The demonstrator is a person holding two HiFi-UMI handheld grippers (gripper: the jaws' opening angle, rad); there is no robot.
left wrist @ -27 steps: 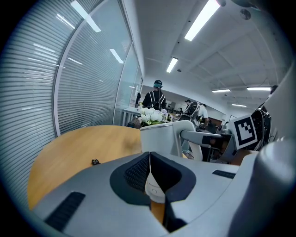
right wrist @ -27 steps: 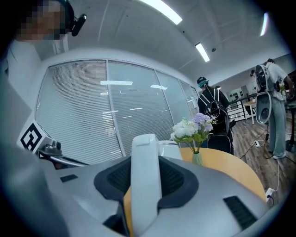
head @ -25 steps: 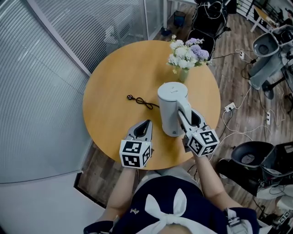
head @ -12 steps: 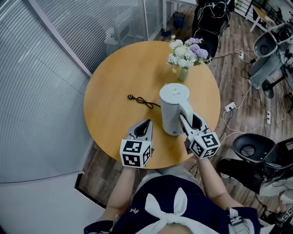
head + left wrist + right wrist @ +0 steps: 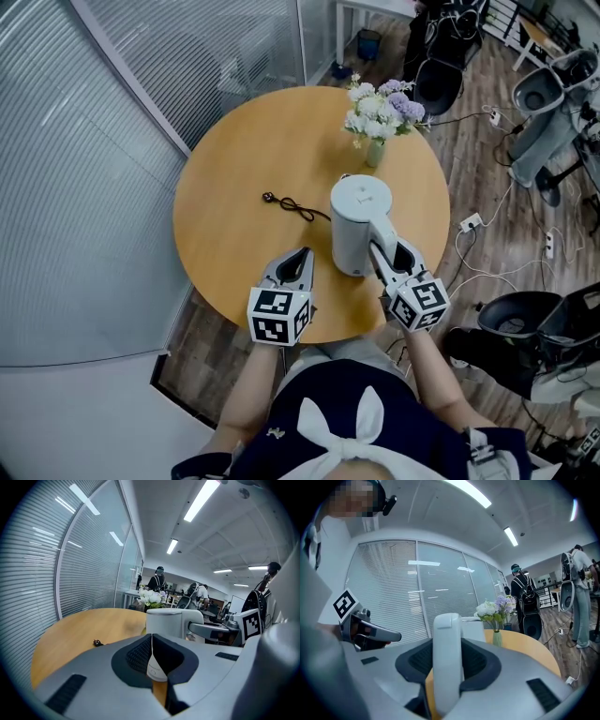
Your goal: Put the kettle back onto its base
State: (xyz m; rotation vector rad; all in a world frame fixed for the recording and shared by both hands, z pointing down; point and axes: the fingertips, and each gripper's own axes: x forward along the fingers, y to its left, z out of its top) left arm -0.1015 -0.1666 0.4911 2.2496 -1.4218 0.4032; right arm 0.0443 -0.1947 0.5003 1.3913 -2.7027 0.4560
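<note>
A white kettle (image 5: 359,214) stands upright over the round wooden table (image 5: 234,187), right of its middle. My right gripper (image 5: 384,255) is shut on the kettle's handle (image 5: 447,658), which fills the gap between its jaws. The kettle's foot and any base under it are hidden by its body. A black cord (image 5: 292,207) with a plug (image 5: 97,643) runs across the table toward the kettle. My left gripper (image 5: 300,255) is shut and holds nothing. It hovers at the table's near edge, left of the kettle (image 5: 164,623).
A small green vase of white and purple flowers (image 5: 380,117) stands just behind the kettle, near the table's far right edge. A glass wall with blinds runs along the left. Chairs, cables and people (image 5: 521,597) are on the floor to the right.
My right gripper and the kettle have shifted slightly right and toward me, away from the vase. The left gripper has stayed put.
</note>
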